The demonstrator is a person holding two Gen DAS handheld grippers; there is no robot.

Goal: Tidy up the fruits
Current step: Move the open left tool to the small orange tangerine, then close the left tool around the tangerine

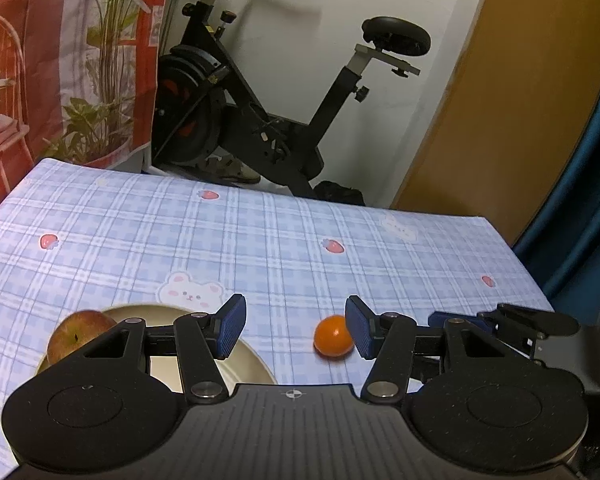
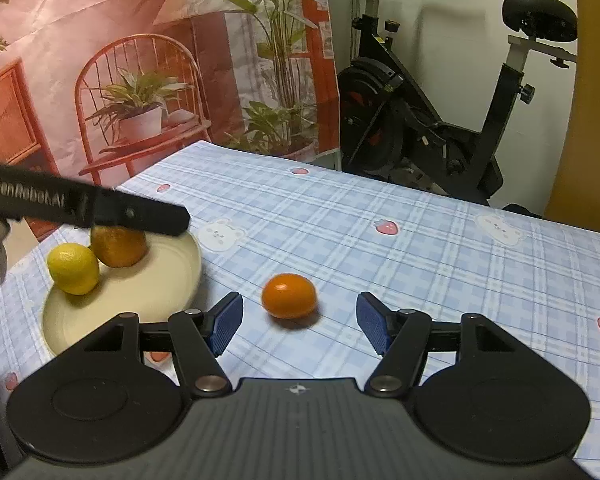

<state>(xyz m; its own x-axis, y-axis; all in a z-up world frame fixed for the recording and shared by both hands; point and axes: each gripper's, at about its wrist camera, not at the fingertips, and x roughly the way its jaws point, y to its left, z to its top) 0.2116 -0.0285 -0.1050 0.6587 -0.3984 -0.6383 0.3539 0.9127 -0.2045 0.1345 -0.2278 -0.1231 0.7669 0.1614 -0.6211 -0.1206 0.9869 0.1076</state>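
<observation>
A small orange fruit [image 2: 289, 295] lies on the table [image 2: 380, 264], on the blue checked cloth with bunnies and strawberries. It is a bit egg-shaped, not a true ball. From the right camera its long way runs left to right, and it lies flat on its side. Its skin is bright orange, smooth and shiny, with a little light spot on top. A dark shadow sits under it.

The right gripper [image 2: 299, 322] hangs just above the table with the fruit a little ahead of its blue pads [image 2: 374, 326]. The jaws stand wide apart and hold nothing. Nothing touches the fruit.

From the left camera the same fruit [image 1: 334, 337] peeks out just beside the right blue pad. The left gripper [image 1: 296, 327] is wide too, and empty.

A cream plate [image 2: 140, 292] sits near the fruit, on the left. On it are a yellow lemon [image 2: 74, 268] and a darker orange [image 2: 118, 250], touching each other. An apple [image 1: 80, 334] shows at the plate's rim from the left camera. An exercise bike [image 1: 260, 92] stands behind the table.
</observation>
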